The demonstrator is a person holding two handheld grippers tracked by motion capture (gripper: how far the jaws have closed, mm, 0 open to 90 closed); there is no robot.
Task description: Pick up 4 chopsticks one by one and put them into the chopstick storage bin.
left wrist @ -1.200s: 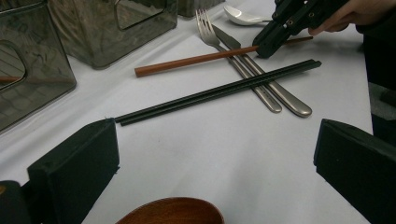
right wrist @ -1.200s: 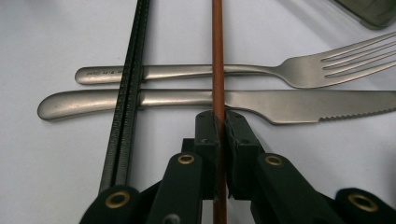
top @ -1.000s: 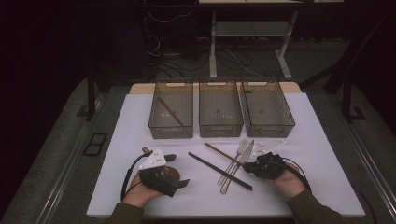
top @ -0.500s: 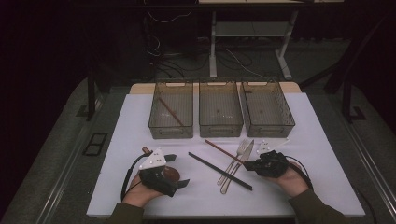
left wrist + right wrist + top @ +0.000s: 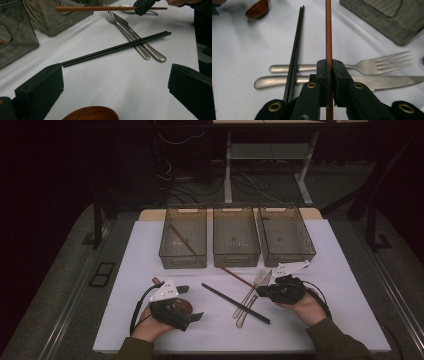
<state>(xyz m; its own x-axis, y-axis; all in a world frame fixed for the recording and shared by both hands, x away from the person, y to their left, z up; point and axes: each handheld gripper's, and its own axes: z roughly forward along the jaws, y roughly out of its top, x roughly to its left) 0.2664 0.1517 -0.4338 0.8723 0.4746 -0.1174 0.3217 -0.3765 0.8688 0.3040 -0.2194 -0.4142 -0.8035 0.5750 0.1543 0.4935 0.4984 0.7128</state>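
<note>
My right gripper (image 5: 264, 291) (image 5: 330, 67) is shut on a brown chopstick (image 5: 234, 274) (image 5: 328, 37) near one end, holding it a little above the white table. The left gripper view shows that chopstick (image 5: 100, 8) level, above the fork (image 5: 125, 30) and knife (image 5: 140, 37). A pair of black chopsticks (image 5: 235, 303) (image 5: 117, 47) (image 5: 295, 45) lies across the cutlery handles. My left gripper (image 5: 192, 302) (image 5: 116, 75) stands open with a wooden spoon (image 5: 183, 308) (image 5: 92, 115) lying on the table between its jaws.
Three clear bins (image 5: 183, 255) (image 5: 236, 254) (image 5: 287, 252) stand in a row at the back of the white sheet. The left one holds another brown chopstick (image 5: 182, 240). A bin corner (image 5: 387, 15) lies close ahead of my right gripper.
My right gripper has shifted slightly forward and left with the brown chopstick in it. The left gripper and the spoon have not moved.
</note>
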